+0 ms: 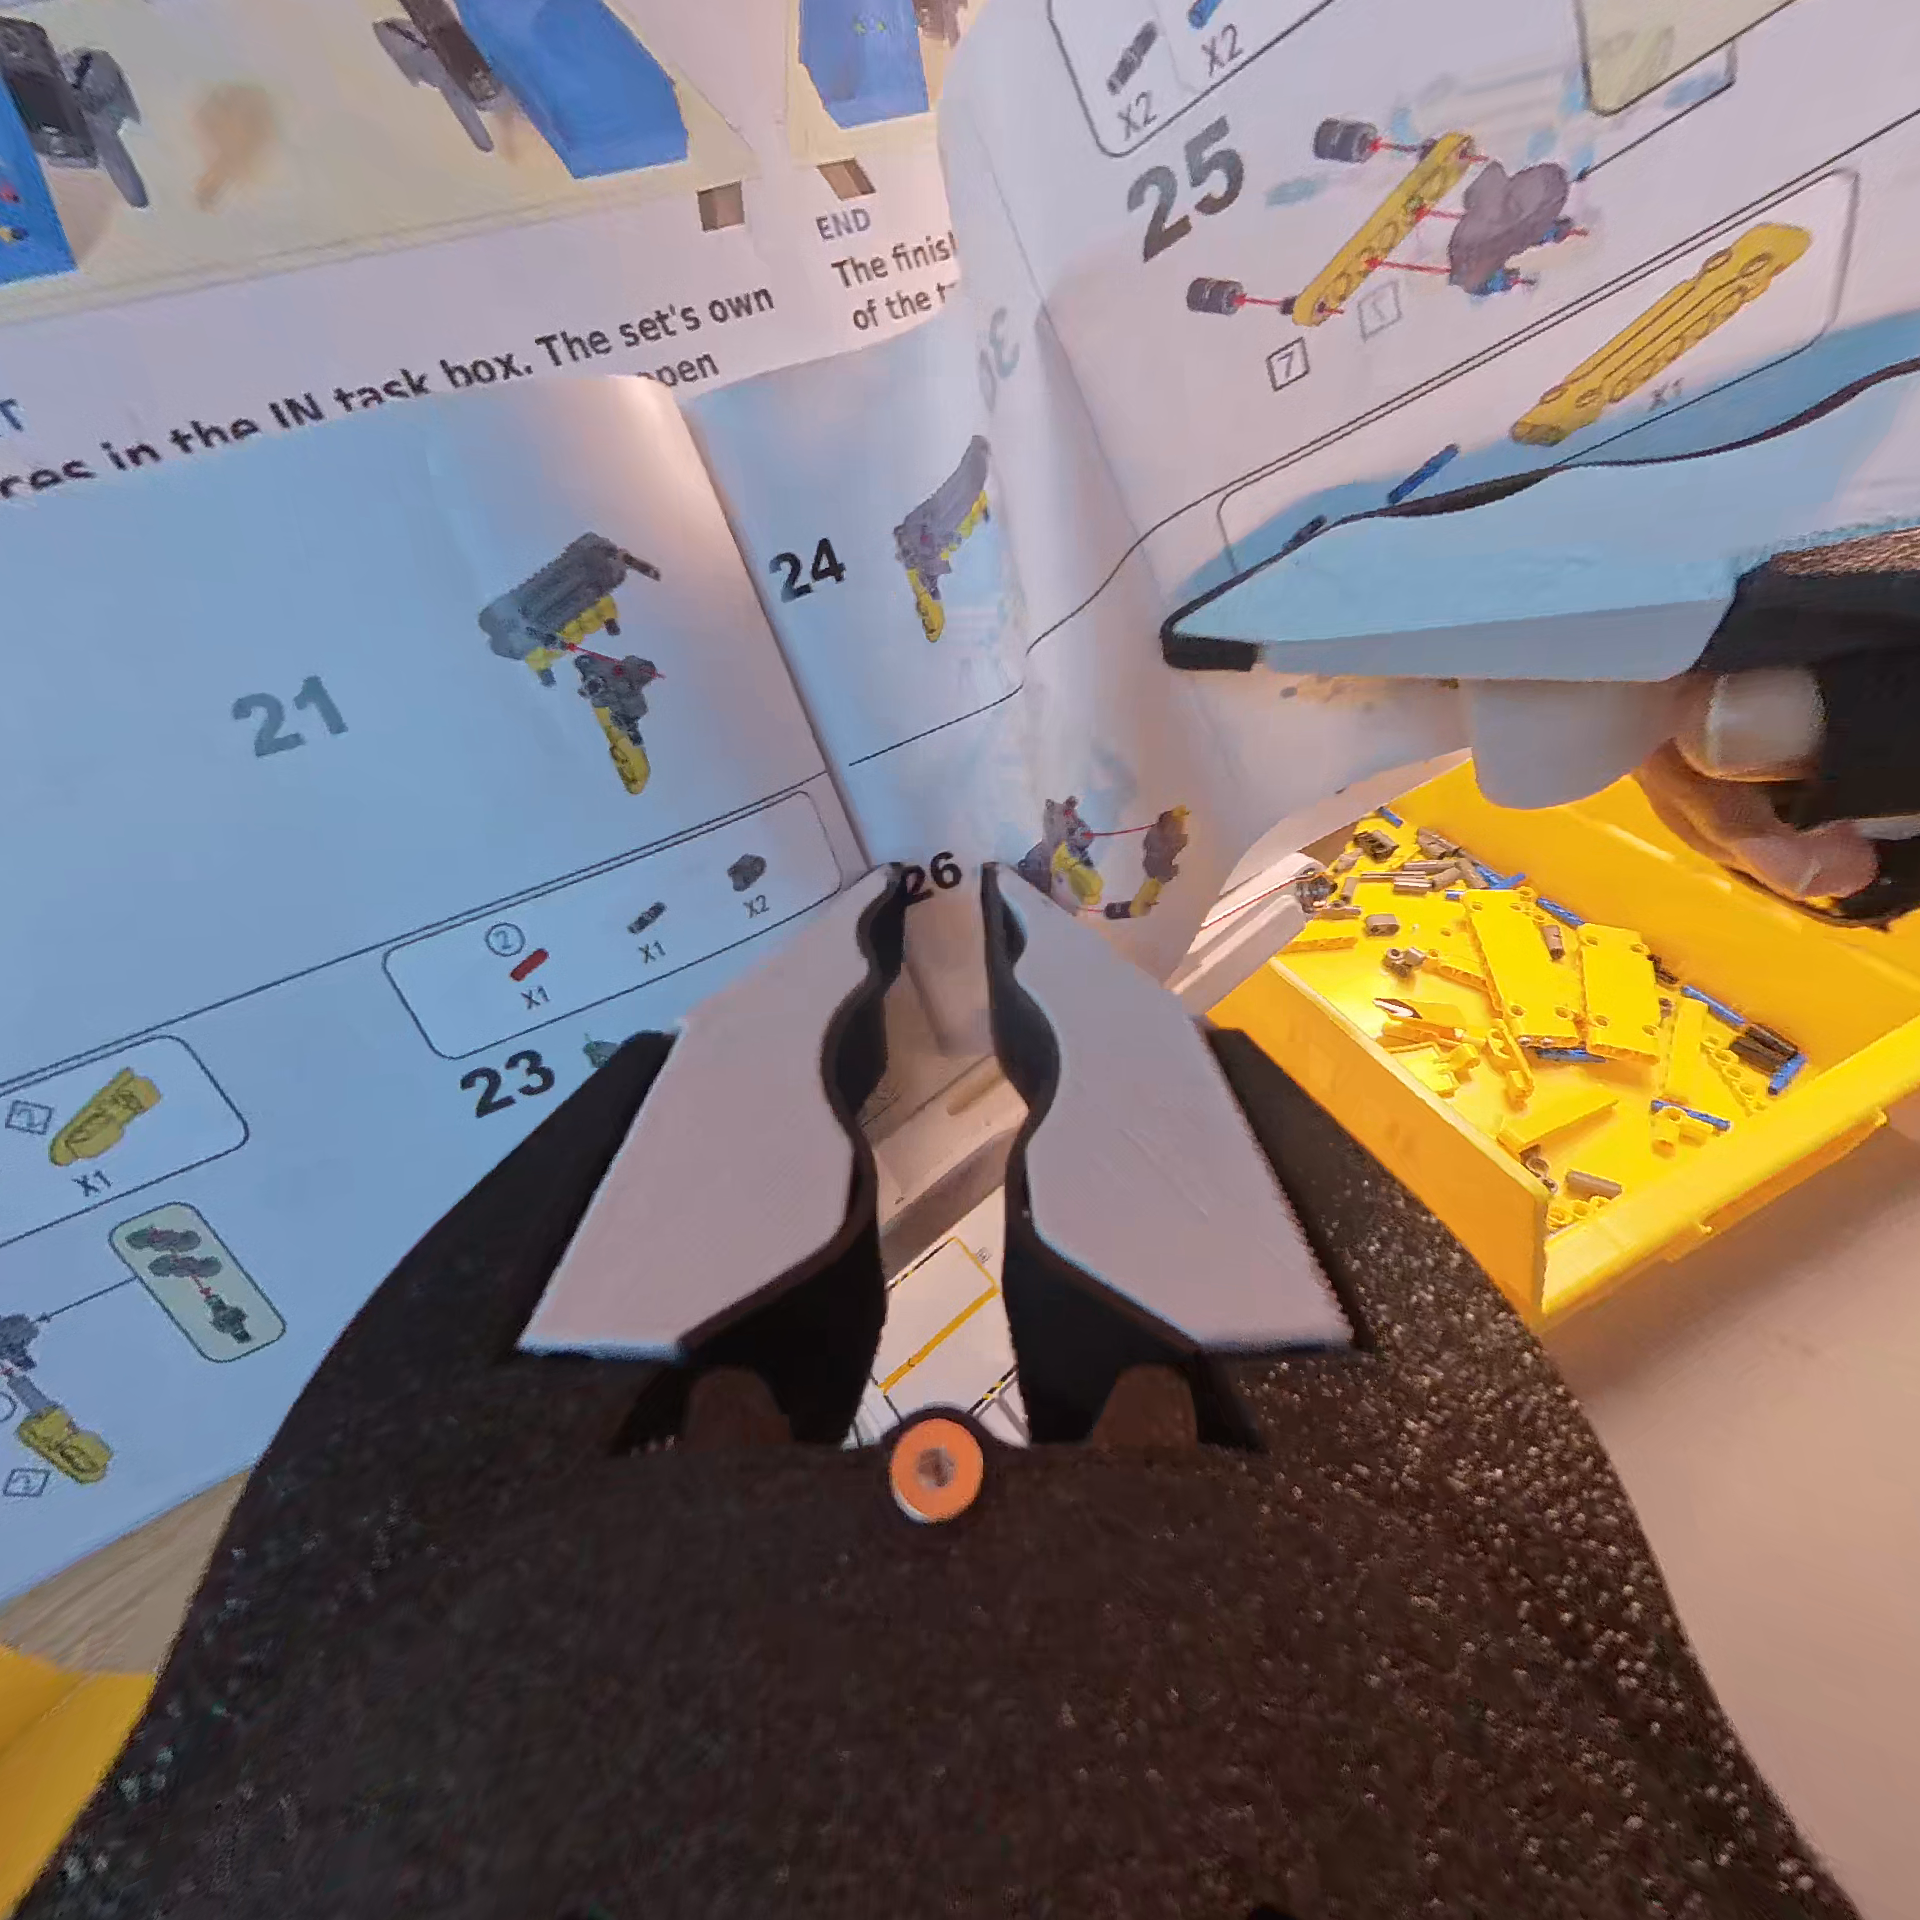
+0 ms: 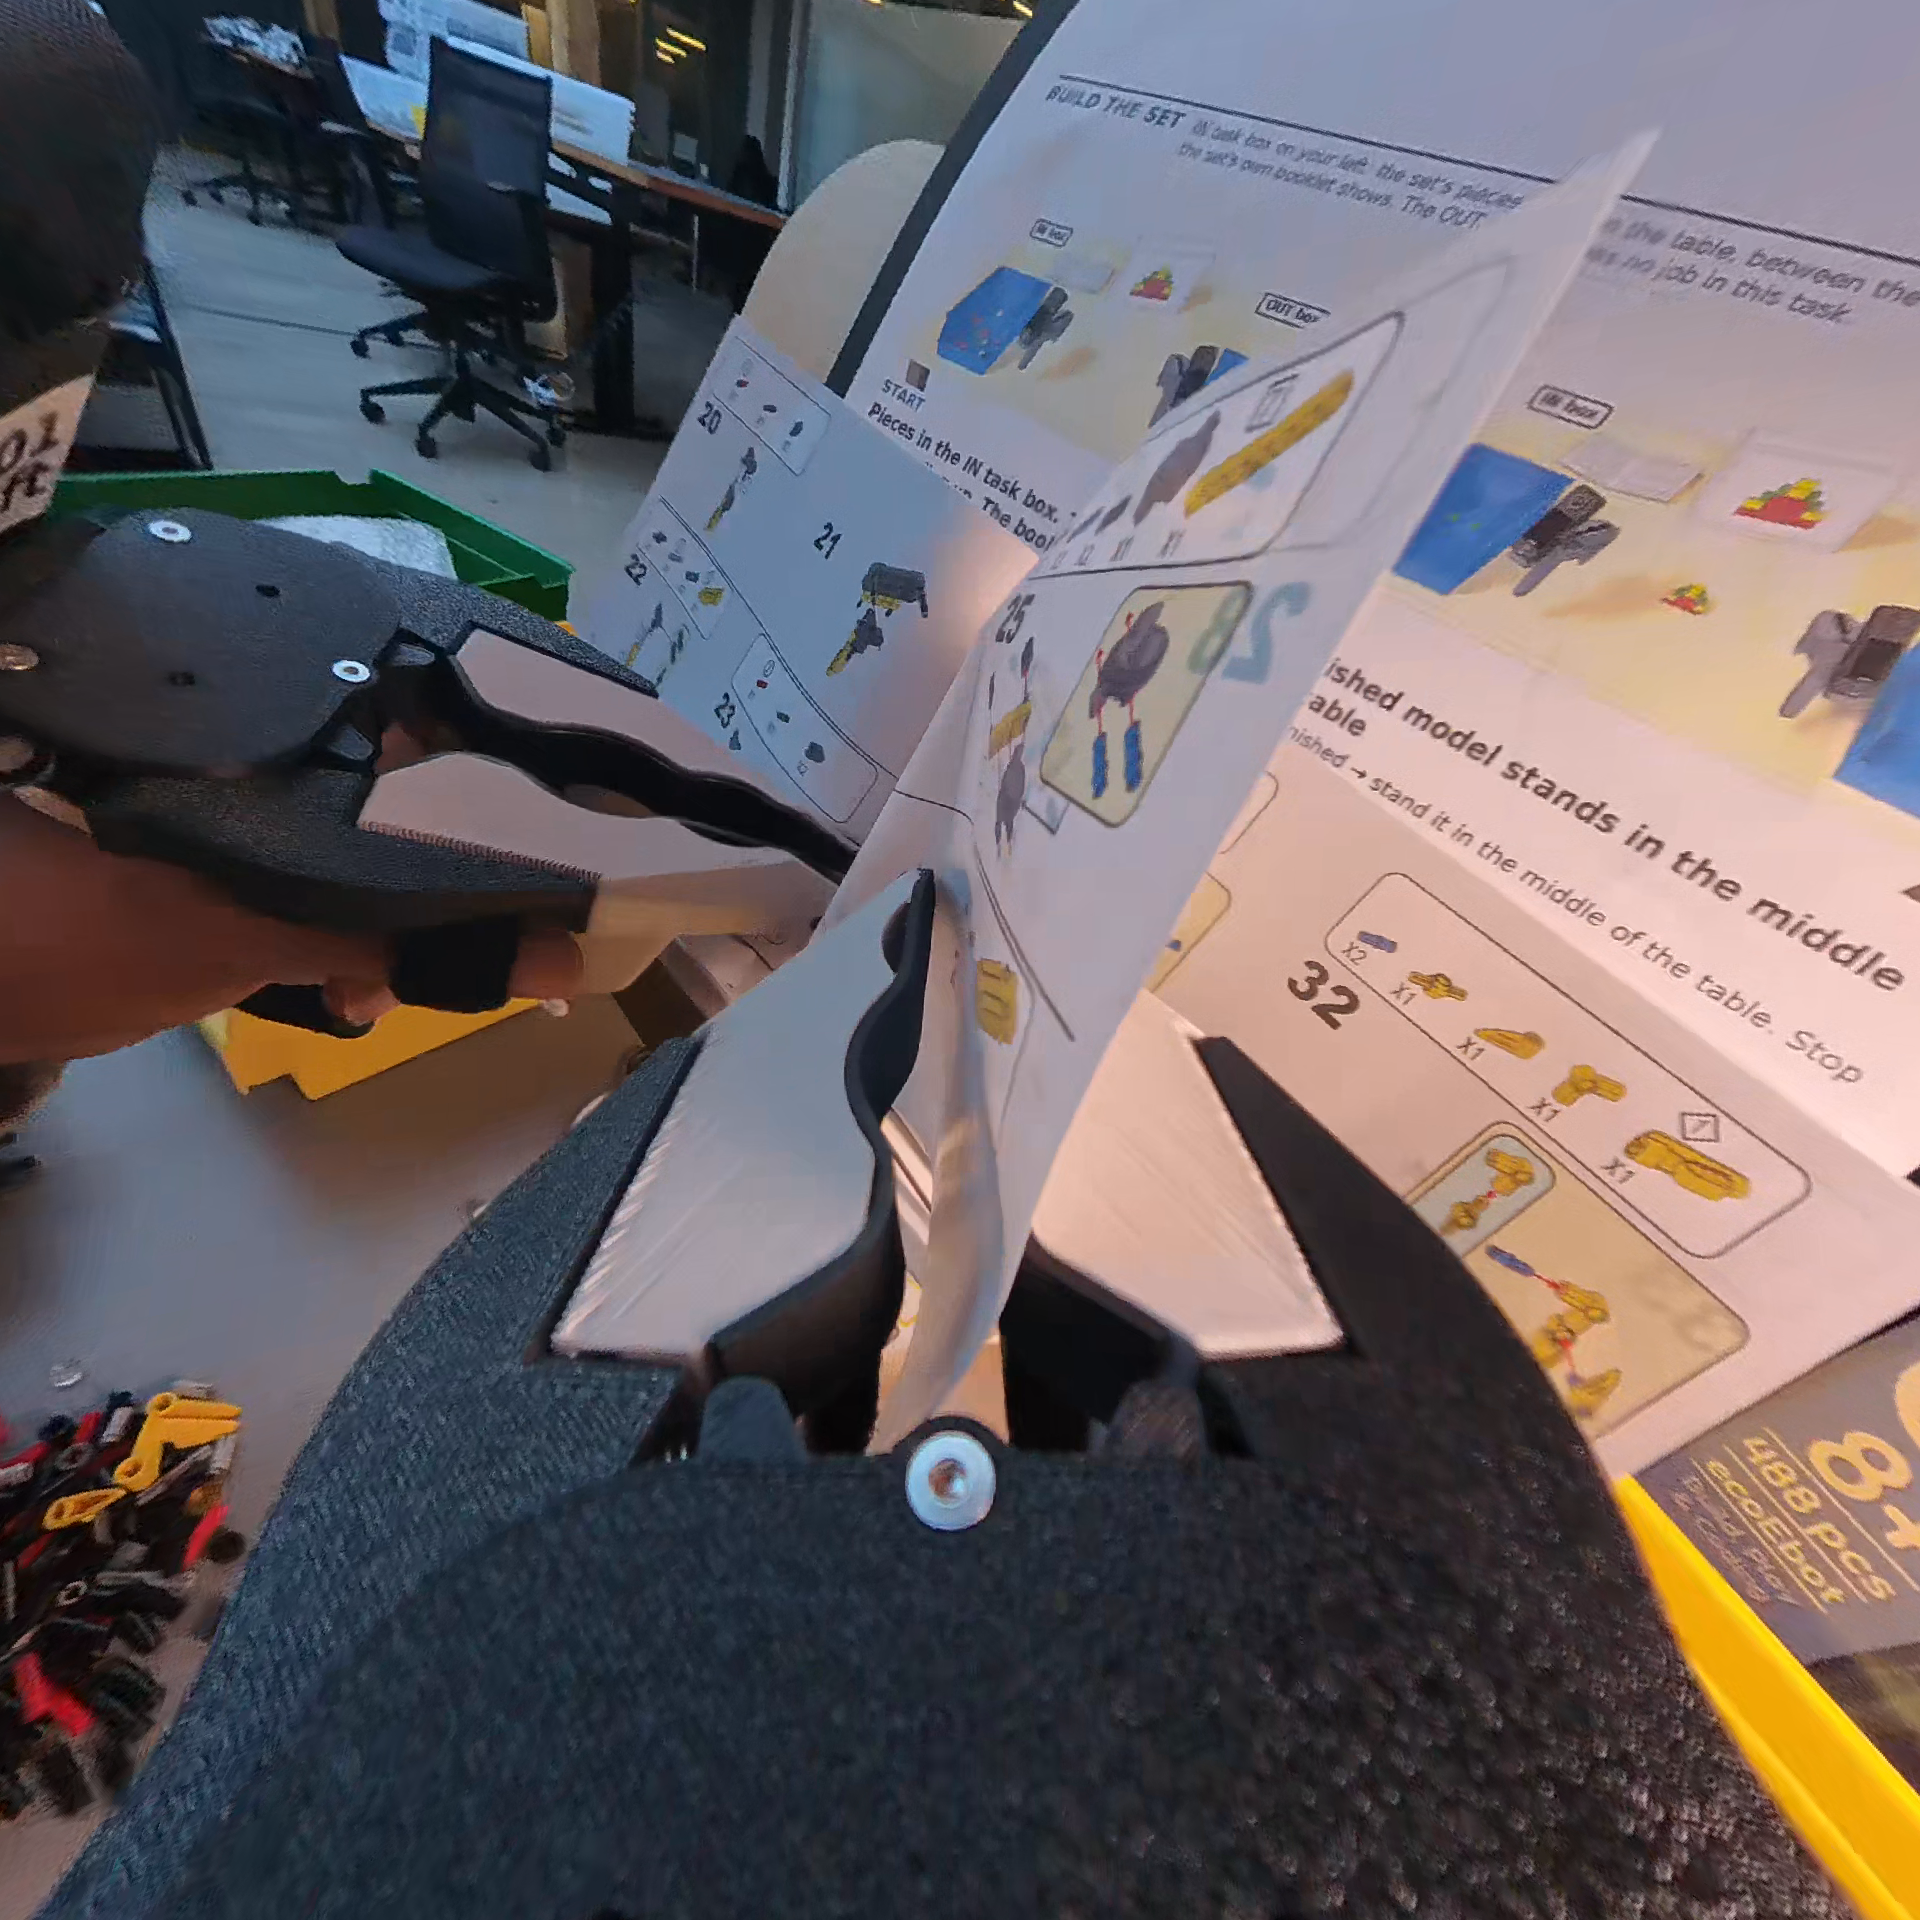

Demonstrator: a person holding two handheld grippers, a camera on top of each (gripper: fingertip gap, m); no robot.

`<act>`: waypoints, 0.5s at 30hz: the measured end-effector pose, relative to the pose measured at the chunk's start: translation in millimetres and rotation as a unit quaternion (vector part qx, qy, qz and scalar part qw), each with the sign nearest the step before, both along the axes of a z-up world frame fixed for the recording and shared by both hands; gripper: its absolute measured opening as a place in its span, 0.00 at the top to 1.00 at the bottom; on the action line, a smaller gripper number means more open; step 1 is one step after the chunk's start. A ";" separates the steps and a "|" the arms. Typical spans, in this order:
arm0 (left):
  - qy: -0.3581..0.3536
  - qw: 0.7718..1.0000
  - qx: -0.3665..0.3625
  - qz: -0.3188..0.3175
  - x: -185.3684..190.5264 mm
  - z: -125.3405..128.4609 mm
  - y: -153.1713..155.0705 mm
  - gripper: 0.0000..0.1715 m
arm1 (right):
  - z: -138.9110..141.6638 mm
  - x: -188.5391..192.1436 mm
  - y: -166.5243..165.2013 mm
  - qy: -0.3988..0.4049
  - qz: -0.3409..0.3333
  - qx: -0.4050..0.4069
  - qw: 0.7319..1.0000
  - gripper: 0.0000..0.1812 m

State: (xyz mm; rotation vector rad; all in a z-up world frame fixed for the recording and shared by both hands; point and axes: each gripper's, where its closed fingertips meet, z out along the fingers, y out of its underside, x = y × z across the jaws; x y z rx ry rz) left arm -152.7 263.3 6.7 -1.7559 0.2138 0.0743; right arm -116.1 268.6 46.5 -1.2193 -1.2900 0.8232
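Right gripper pinches a raised white page of the printed instruction booklet; left gripper, fingers narrowly parted, touches its fold. Yellow plastic tray holds yellow, grey and blue building pieces. Only the right view shows a green bin.

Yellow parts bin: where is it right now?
Left wrist view, right side: the yellow bin sits under the right gripper, beside the open booklet.

Booklet left of tray, parts inside.
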 end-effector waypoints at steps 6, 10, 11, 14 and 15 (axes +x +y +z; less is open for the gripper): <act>-0.110 0.992 0.058 -0.017 -9.1 27.4 -16.8 0.88 | -3.2 -12.9 -60.4 -0.023 0.155 -0.062 0.986 0.89; -0.135 0.990 0.049 -0.001 -29.3 23.4 -20.0 0.89 | -63.0 5.1 -117.6 -0.193 0.297 -0.061 0.933 0.68; -0.126 0.991 0.043 0.006 -33.9 19.5 -20.1 0.90 | -70.5 6.7 -115.6 -0.199 0.292 -0.034 0.935 0.65; -0.106 0.994 0.028 0.019 -44.5 7.5 -19.4 0.93 | -84.8 5.4 -94.9 -0.215 0.243 0.010 0.946 0.61; -0.106 0.994 0.030 0.021 -46.7 6.4 -19.7 0.95 | -80.9 1.3 -80.5 -0.197 0.209 0.045 0.957 0.63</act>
